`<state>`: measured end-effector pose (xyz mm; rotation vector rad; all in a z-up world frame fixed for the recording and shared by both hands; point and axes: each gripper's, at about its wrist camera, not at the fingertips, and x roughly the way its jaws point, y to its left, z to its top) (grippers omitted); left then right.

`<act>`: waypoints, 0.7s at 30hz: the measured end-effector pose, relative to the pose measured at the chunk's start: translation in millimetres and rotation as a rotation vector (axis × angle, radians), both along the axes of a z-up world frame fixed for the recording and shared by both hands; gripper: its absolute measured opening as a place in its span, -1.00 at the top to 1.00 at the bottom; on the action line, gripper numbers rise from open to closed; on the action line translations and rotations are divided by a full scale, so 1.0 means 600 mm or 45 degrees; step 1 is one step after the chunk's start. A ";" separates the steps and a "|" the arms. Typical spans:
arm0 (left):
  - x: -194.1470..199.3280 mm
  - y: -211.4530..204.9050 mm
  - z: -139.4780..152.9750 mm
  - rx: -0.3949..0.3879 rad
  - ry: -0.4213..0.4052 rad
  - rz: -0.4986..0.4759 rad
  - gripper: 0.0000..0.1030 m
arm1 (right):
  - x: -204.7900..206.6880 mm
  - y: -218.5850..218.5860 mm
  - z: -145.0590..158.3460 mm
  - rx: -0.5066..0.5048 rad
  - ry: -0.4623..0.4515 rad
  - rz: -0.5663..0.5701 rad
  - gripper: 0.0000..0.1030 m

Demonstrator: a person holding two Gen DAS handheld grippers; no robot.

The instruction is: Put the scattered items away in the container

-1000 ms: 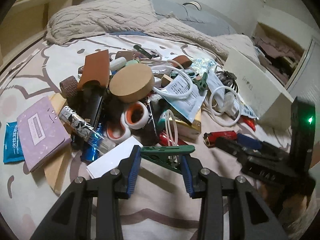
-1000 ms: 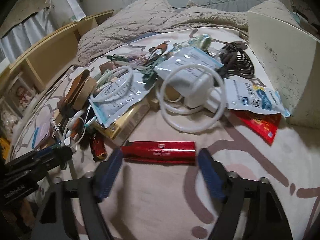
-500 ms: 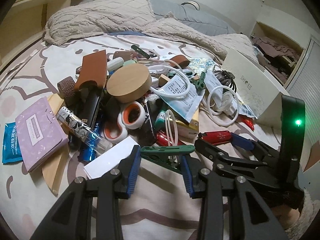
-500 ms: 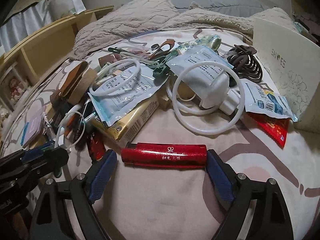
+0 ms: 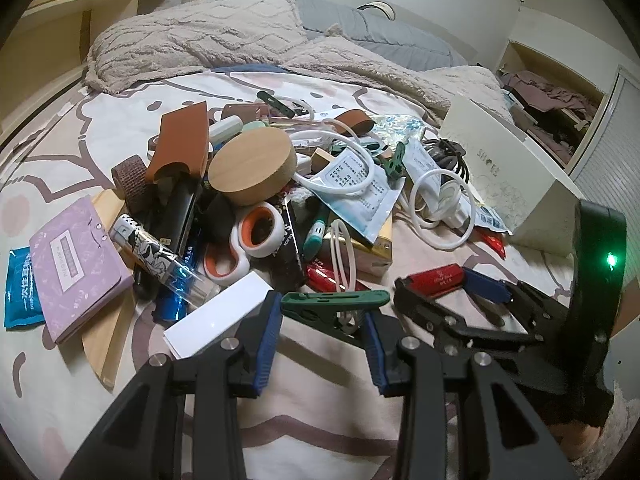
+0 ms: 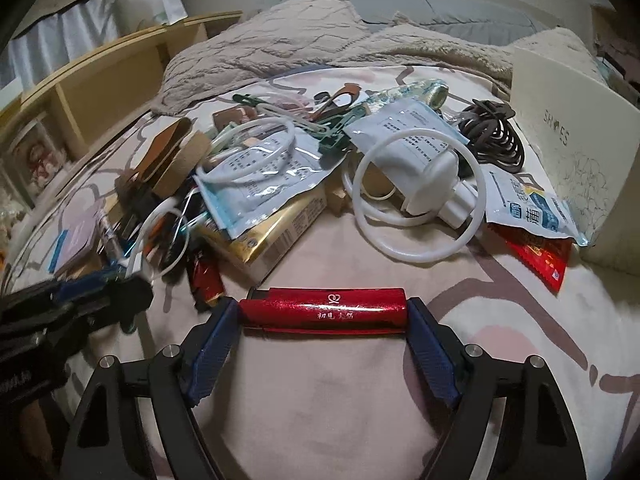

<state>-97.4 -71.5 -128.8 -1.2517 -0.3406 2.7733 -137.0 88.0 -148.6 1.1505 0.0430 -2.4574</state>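
My left gripper (image 5: 324, 314) is shut on a green clip (image 5: 336, 300) at the near edge of the pile. In the right wrist view my right gripper (image 6: 322, 322) straddles a glittery red tube (image 6: 320, 308) lying crosswise on the bedsheet. Its jaws are closing, and the blue pads (image 6: 216, 344) meet both ends of the tube. The left wrist view shows the same red tube (image 5: 436, 278) between the right gripper's fingers. The container, a white shoe box (image 6: 572, 140), stands to the right of the pile.
Many items are heaped on the bed: a round wooden lid (image 5: 252, 168), tape rolls (image 5: 260, 232), a lilac notebook (image 5: 72, 264), white rings (image 6: 416, 196), mask packets (image 6: 260, 172), a white charger (image 6: 432, 184). A rumpled blanket (image 5: 200, 44) lies behind, wooden shelving (image 6: 100, 80) at left.
The right gripper has slid forward around the red tube and narrowed until its pads reach the tube's ends. The left gripper has kept still with the green clip in it.
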 end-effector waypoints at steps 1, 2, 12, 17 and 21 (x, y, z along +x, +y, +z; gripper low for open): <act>0.001 0.000 0.000 0.001 0.001 -0.001 0.25 | 0.003 0.001 0.002 -0.003 -0.004 0.007 -0.62; 0.001 0.000 0.001 0.003 0.004 -0.002 0.25 | 0.005 0.003 0.004 -0.007 -0.008 0.011 -0.62; 0.003 0.010 0.026 0.001 0.058 -0.025 0.25 | 0.026 0.039 0.057 -0.060 0.061 0.003 -0.62; -0.001 0.014 0.048 0.000 0.098 -0.026 0.25 | 0.022 0.055 0.088 -0.077 0.106 -0.021 -0.62; -0.010 0.019 0.072 -0.012 0.137 -0.037 0.25 | 0.019 0.073 0.120 -0.090 0.164 -0.037 -0.62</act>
